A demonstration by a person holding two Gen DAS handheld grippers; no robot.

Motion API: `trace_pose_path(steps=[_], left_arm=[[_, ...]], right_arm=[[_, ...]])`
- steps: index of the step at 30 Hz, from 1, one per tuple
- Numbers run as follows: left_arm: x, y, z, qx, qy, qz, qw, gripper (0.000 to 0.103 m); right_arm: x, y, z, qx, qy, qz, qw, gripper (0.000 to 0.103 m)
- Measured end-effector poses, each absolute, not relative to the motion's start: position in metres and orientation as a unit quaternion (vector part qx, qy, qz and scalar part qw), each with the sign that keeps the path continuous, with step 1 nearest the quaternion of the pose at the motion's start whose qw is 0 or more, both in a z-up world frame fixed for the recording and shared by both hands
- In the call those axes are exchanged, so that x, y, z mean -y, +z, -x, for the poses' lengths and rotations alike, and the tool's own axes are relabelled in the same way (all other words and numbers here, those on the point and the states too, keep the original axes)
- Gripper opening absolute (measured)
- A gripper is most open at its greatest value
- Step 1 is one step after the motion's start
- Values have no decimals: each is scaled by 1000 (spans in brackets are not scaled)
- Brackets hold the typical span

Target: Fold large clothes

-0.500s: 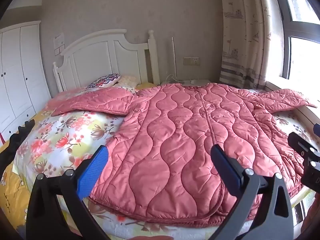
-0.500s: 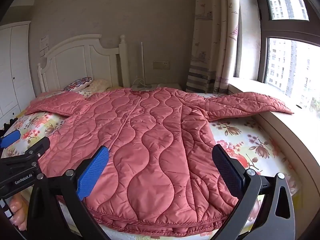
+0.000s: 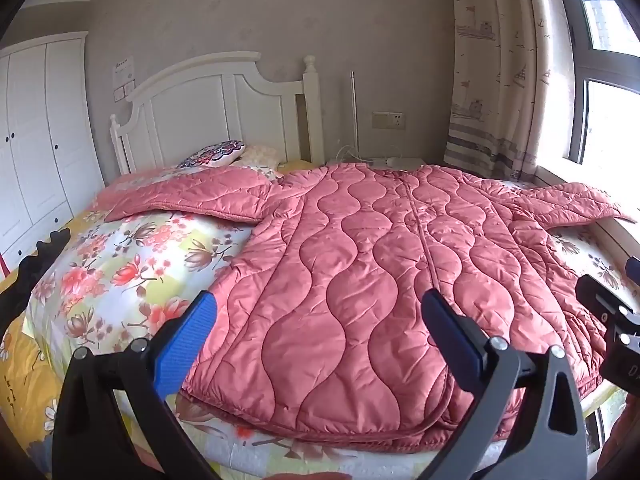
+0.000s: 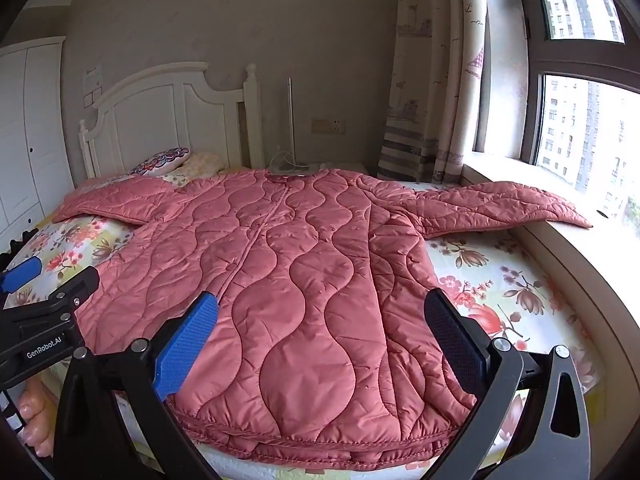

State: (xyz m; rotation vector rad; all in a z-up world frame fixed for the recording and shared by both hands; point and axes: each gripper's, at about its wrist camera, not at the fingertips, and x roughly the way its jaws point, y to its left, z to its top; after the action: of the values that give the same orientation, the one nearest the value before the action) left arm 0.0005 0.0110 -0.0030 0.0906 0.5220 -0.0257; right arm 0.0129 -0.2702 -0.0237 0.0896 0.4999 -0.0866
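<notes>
Quilted pink coat [image 3: 380,280] spread flat, front up, across the flowered bed sheet [image 3: 132,264], filling the middle of both frames. Hem nearest the cameras, at the bed's foot edge in the lower centre; collar far off toward the white headboard [image 3: 208,108] in the upper middle. One sleeve [image 3: 192,200] stretched out to the left of the frame over the sheet, below a patterned pillow [image 3: 212,154]. Other sleeve [image 4: 500,208] reaching to the right of the frame, cuff lying on the window ledge [image 4: 580,256] beside the curtain [image 4: 432,80]. Centre seam running from hem up to collar, slightly left of middle in the right wrist view.

Left tongs [image 3: 318,340] spread wide, low in the frame, hovering above the hem's left part, touching nothing; blue pad [image 3: 184,344] on one finger, dark pad on the other. Right tongs [image 4: 320,342] likewise spread wide and empty, above the hem's right part, clear of the fabric. Left tongs also seen at the left edge of the right wrist view, near the coat's side edge. White wardrobe [image 3: 36,140] at the far left of the frame.
</notes>
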Motion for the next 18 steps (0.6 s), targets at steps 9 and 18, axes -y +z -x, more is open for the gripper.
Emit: trace_pose_path(steps=[9,18], left_arm=[[-13,-6,-1,-259,-10,-42,965,101],[-18,-6,-1,-259,-2,-33,965,101]], right_arm=[[275,-26,-12,-248,-32,-36,968,99],[273,-27,-13,-251,-30,-36,967,99]])
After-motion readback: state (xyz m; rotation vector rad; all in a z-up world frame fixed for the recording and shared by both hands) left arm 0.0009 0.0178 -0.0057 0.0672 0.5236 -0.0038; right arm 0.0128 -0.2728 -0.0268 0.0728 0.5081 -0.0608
